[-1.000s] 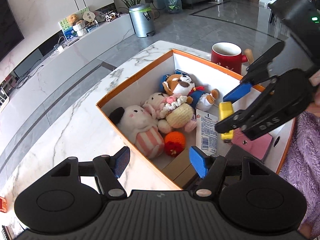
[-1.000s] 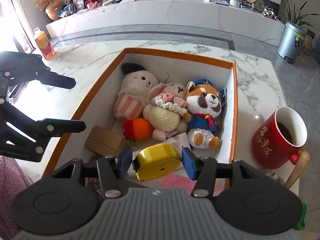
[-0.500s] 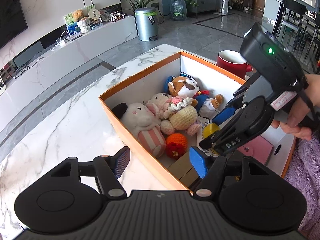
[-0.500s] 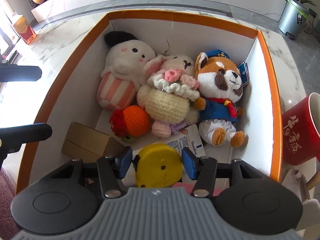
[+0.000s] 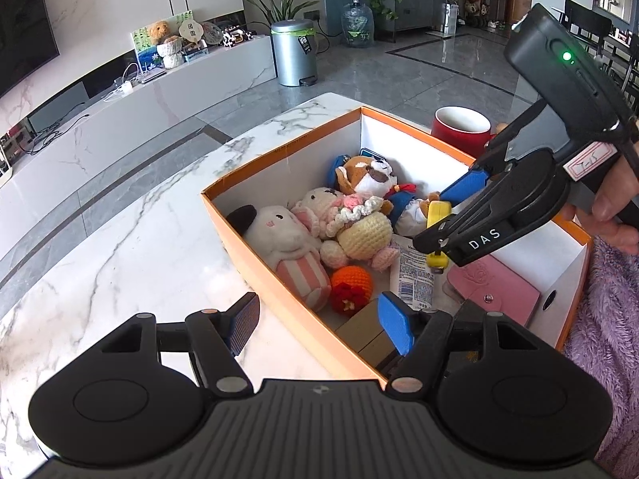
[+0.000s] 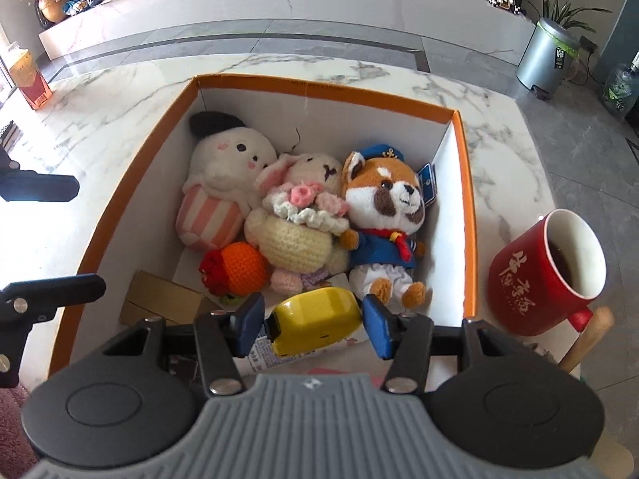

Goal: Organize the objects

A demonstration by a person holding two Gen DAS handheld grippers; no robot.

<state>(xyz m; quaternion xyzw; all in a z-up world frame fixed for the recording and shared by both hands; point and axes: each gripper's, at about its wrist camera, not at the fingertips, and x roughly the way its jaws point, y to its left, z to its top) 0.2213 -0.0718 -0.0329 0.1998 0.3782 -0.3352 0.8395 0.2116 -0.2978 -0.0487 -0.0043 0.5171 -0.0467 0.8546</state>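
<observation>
An orange-rimmed white box [image 6: 469, 215] on the marble table holds several plush toys: a white one with a striped body [image 6: 223, 183], a crocheted bunny [image 6: 299, 223], a sailor fox [image 6: 383, 207] and an orange crocheted ball [image 6: 239, 267]. My right gripper [image 6: 313, 325] is shut on a yellow tape measure [image 6: 315, 321] and hangs over the box's near end. The left wrist view shows the same gripper [image 5: 437, 219] with the tape measure [image 5: 437, 209] above a white tube [image 5: 413, 275]. My left gripper [image 5: 319, 323] stands open, astride the box's near wall [image 5: 303, 311].
A pink wallet [image 5: 499, 295] and a brown carton [image 6: 163, 299] lie in the box's near end. A red mug [image 6: 547, 271] with dark drink stands right of the box, with a wooden handle [image 6: 587, 335] beside it. A person's hand [image 5: 615, 207] and purple sleeve [image 5: 611, 311] are at the right.
My right gripper, still shut on the tape measure, dipped toward the toys and then tilted back, so more of the table shows beyond the box. The left gripper stayed at the box wall.
</observation>
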